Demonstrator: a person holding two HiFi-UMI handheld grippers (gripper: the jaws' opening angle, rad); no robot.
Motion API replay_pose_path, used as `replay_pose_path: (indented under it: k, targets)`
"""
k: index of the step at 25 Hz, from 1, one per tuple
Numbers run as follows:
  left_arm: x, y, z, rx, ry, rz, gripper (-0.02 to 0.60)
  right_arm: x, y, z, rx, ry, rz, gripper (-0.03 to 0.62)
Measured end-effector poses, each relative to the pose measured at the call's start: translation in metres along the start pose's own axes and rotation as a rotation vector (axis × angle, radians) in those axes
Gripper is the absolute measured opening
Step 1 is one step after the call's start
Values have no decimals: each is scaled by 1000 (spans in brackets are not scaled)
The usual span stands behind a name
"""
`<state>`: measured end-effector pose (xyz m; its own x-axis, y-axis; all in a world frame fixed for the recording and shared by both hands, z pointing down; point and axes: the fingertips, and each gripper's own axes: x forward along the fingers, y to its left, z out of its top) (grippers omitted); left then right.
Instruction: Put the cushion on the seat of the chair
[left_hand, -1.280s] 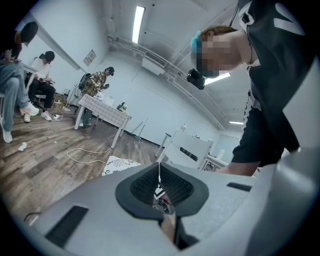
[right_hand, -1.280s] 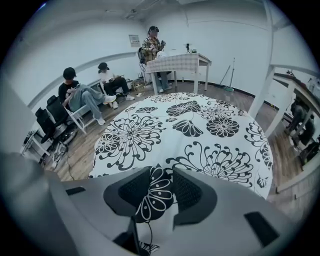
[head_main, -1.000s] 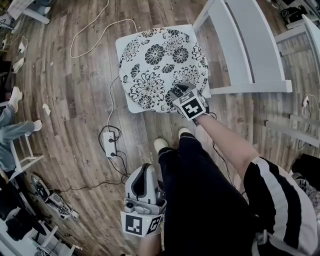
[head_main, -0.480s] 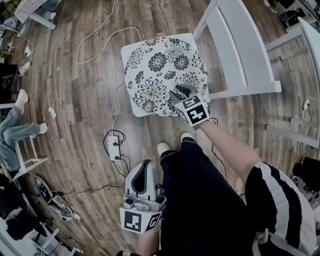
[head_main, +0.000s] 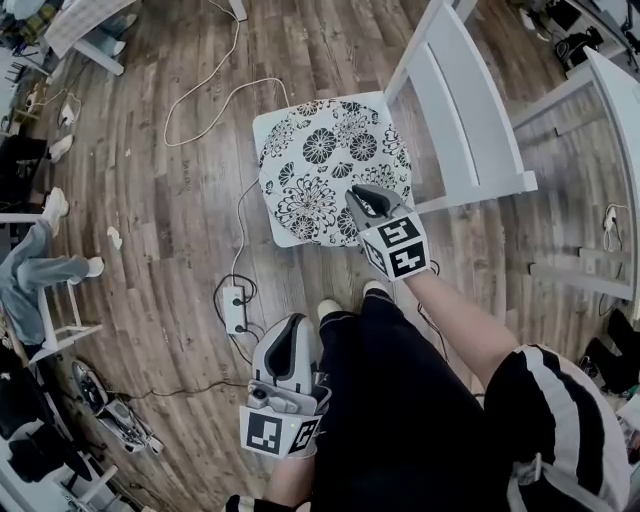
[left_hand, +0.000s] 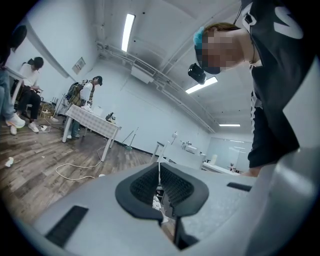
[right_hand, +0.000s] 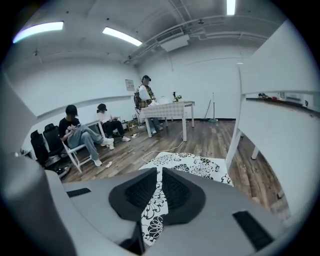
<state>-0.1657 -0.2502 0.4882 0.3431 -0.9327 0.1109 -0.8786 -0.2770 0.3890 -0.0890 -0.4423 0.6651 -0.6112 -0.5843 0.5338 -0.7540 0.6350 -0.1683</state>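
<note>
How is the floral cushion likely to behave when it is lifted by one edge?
Probably floppy: the cushion looks thin and soft, so it may sag from the edge between the closing jaws of the right gripper. Likely light for its size, being flat padding. Its fabric cover seems unlikely to slip on the ribbed pads.

Illumination is bright and even, from ceiling strip lights (right_hand: 121, 36) at 11 o'clock in both gripper views, with slight glare there. Shadows on the wooden floor (head_main: 150, 200) are faint. The cushion (head_main: 330, 170) print reads crisp in the head view. Gripper views show heavy fisheye bending and black corners.
</note>
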Motion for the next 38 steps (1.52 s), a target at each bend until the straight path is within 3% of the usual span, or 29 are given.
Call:
replay_pose_path:
  k: [12,18,27,38]
  targets:
    - [16,-14,41,45,-49,-59,14,-69,20,68,-24,-153,-5,26]
    - [17,-23,59,65,-72,-77,14,-107,41,91,-130,-199,-13,25]
    - [16,-35,98,94,-121,-119,14,-163,75,131,-57,-282,-2,23]
    - [11,-50,134,142,-177,-217,14,-211,104,186,-84,-445,-26,23]
